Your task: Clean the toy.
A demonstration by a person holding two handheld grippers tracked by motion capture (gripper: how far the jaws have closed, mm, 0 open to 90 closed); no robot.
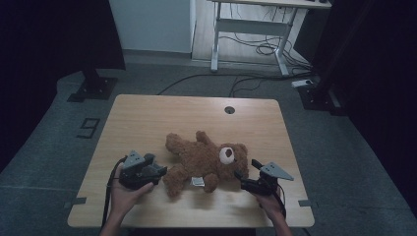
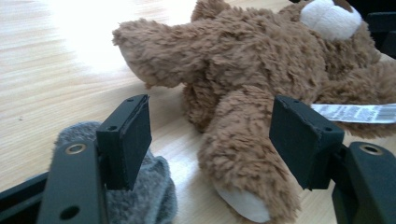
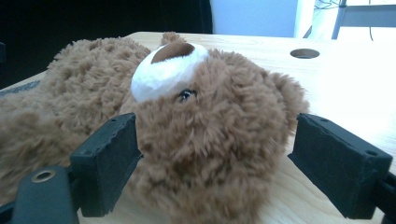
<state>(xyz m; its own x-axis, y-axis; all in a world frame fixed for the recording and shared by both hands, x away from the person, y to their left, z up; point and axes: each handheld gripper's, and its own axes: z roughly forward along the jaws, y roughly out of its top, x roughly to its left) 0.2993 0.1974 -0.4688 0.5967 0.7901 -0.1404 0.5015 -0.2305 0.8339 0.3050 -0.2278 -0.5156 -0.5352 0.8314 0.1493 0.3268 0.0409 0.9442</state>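
Note:
A brown teddy bear [image 1: 206, 160] lies on its back across the middle of the wooden table [image 1: 147, 118], its head to the right and a white label [image 1: 197, 182] by its legs. My left gripper [image 1: 162, 172] is at the bear's lower leg. In the left gripper view the bear's leg [image 2: 243, 154] runs between the wide jaws of my left gripper [image 2: 210, 135], with a gap at the left pad. My right gripper [image 1: 246, 174] is at the head. In the right gripper view the bear's head [image 3: 210, 130] sits between the spread jaws of my right gripper [image 3: 212, 158], unsqueezed.
A round cable hole [image 1: 229, 109] sits near the table's far edge. Grey fuzzy material [image 2: 154, 196] lies under my left gripper's left jaw. Beyond the table are a white desk frame [image 1: 246, 29], floor cables and dark stands on both sides.

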